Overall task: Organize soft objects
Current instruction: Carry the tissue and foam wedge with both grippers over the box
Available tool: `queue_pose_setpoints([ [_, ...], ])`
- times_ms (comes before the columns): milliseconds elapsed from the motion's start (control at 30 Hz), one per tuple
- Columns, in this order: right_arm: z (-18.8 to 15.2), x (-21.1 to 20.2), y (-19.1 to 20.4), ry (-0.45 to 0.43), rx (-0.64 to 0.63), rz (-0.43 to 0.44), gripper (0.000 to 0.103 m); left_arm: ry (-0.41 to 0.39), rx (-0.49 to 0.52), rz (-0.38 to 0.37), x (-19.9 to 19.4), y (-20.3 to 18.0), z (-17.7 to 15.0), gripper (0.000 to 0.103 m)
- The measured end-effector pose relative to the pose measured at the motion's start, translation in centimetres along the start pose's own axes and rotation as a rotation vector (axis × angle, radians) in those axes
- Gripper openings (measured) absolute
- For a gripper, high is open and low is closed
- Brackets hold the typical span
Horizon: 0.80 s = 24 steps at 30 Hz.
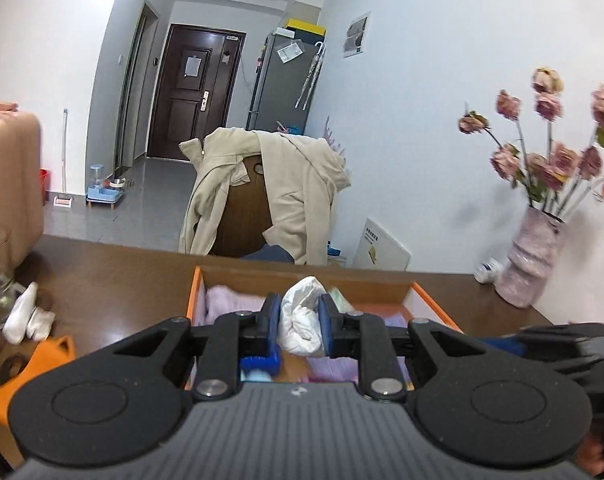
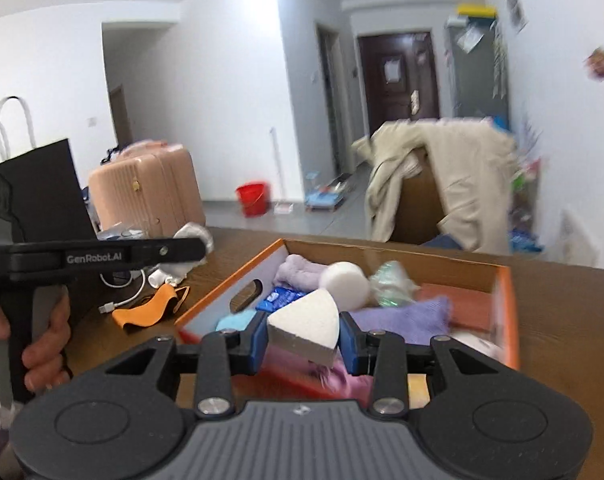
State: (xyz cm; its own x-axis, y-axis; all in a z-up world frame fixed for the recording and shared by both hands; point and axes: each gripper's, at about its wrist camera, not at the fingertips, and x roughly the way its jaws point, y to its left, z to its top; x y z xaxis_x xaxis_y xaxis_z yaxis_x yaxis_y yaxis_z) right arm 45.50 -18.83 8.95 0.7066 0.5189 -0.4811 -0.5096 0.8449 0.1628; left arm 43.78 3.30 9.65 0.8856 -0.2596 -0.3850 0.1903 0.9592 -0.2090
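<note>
On my left, my left gripper has its jaws nearly closed, pinching a crumpled white cloth that bulges above and below the blue pads. It hangs clear above the orange box, which sits on the brown bench. Further left on the bench lie a white rolled item and an orange piece, both outside the box.

In the box itself, seen from my right wrist, I can make out a lilac towel, a white foam ball, a blue packet, a crinkled clear-green wrapper and a purple knit cloth, all loosely heaped.

On my right, my right gripper holds a white foam wedge between partly open jaws, the pads pressing on its two sides. It too is raised over the near part of the box, not resting on anything.

I judge this to be the carrying step: both hands have a soft thing lifted out and neither is placed. I cannot see a destination in either view. The next move calls for taking each piece to its spot without squeezing harder, since cloth can slip and foam can crush, then lowering before the jaws let go. The views are blurred, so finer detail is uncertain.
</note>
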Motion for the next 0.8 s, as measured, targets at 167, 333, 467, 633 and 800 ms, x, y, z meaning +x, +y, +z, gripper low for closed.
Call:
queue_pose_setpoints([
  [167,1.3,9.7,-1.2,0.112,-0.034,0.009,0.036,0.061,-0.025,0.004,5.1,1.6,0.1,0.021],
  [333,0.3,13.8,-1.3,0.211,-0.086,0.018,0.04,0.142,-0.057,0.0,8.8,2.8,-2.0,0.021],
  [467,0.6,12.3,-1.6,0.17,-0.078,0.02,0.076,0.183,-0.075,-0.009,10.2,3.0,-3.0,0.022],
  [633,0.6,9.5,-2.6,0.144,-0.076,-0.027,0.076,0.209,-0.109,-0.024,10.6,3.2,-3.8,0.032],
  [800,1.8,7.2,-3.8,0.098,-0.083,-0.11,0.076,0.196,-0.126,-0.002,9.7,3.2,-3.1,0.062],
])
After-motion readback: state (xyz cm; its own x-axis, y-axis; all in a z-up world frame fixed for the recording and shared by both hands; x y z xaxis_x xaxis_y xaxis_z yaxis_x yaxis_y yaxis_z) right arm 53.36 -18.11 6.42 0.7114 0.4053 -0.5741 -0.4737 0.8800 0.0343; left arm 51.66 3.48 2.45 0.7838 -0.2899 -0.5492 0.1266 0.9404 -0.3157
